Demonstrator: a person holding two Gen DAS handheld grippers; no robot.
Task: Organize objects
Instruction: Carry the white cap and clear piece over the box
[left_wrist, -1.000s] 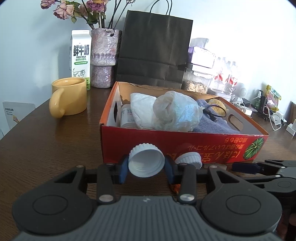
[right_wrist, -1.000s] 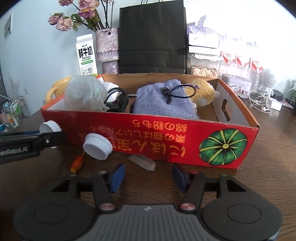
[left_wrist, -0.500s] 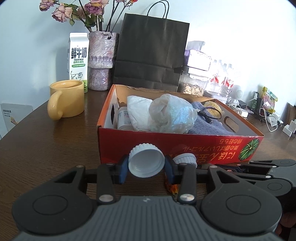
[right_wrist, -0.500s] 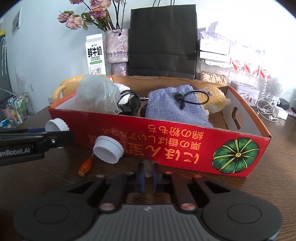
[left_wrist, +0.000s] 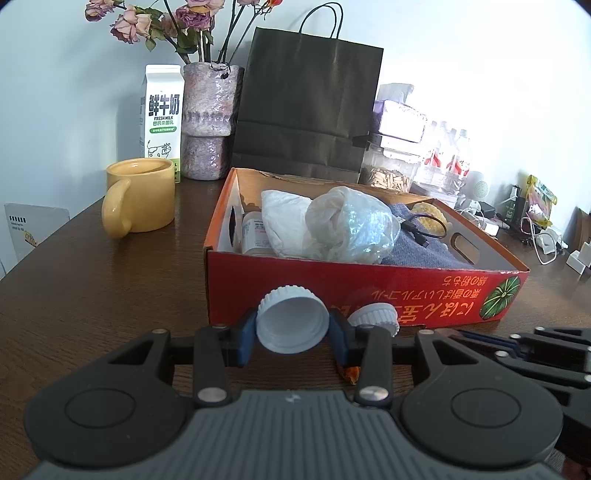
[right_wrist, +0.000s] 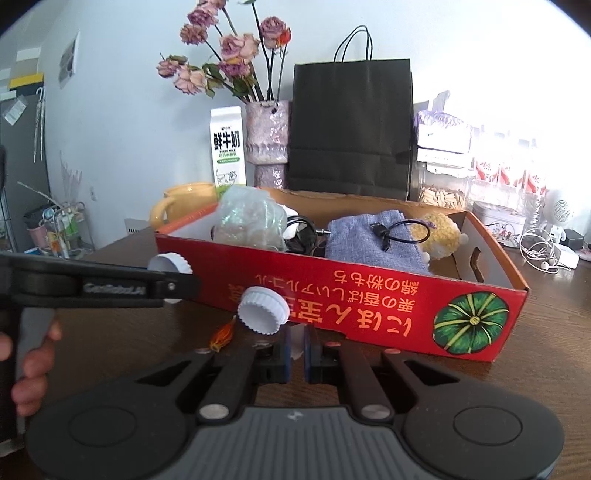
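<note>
My left gripper (left_wrist: 292, 328) is shut on a white bottle cap (left_wrist: 291, 320), held just above the table in front of the red cardboard box (left_wrist: 369, 291). The cap shows in the right wrist view (right_wrist: 170, 263) beside the left gripper's fingers (right_wrist: 110, 290). My right gripper (right_wrist: 296, 350) is shut on a small translucent piece (right_wrist: 296, 349), lifted off the table by the box (right_wrist: 351, 295). A second white cap (right_wrist: 263, 311) and an orange wrapper (right_wrist: 221, 334) lie by the box front. The box holds plastic bags (left_wrist: 351, 225), a grey pouch (right_wrist: 373, 240), a cable and a yellow plush.
A yellow mug (left_wrist: 138, 195), a milk carton (left_wrist: 160, 118), a vase of dried roses (left_wrist: 208, 118) and a black paper bag (left_wrist: 306, 107) stand behind the box. Jars, bottles and earphone cables (right_wrist: 539, 254) crowd the right side. The table edge runs at the left.
My right gripper closed on the translucent piece and rose with it. My left gripper lifted slightly with the cap still held.
</note>
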